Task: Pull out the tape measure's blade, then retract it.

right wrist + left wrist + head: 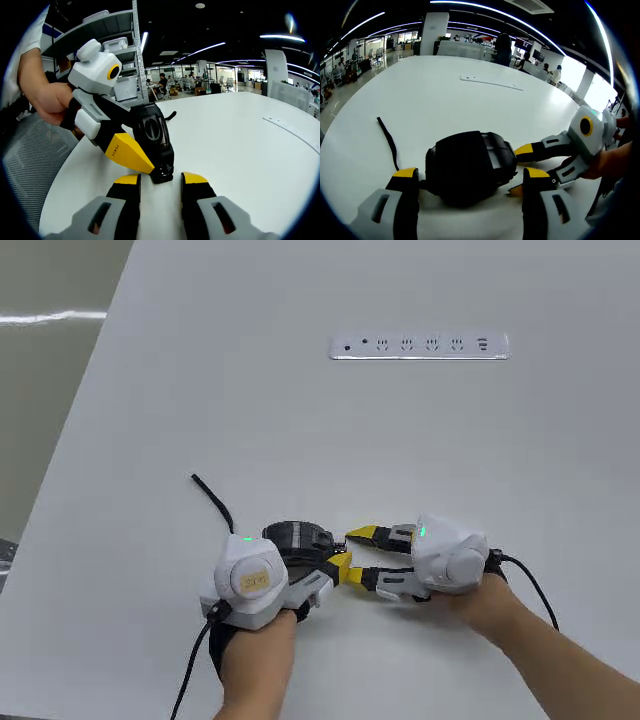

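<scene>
A black tape measure (297, 539) lies on the white table (300, 420), with its black wrist strap (212, 498) trailing off to the left. My left gripper (305, 554) is shut on the case (470, 167), one jaw on each side. My right gripper (352, 552) faces it from the right, open, with its yellow fingertips (362, 533) on either side of the case's mouth. In the right gripper view the mouth end (162, 172) sits between my right gripper's (160, 181) jaws with a small gap on each side. I can't see any blade drawn out.
A white power strip (420, 345) lies flat at the far side of the table. The table's left edge runs diagonally past a grey floor. A mesh chair (30, 170) stands behind the left hand. An open office with desks and people lies beyond.
</scene>
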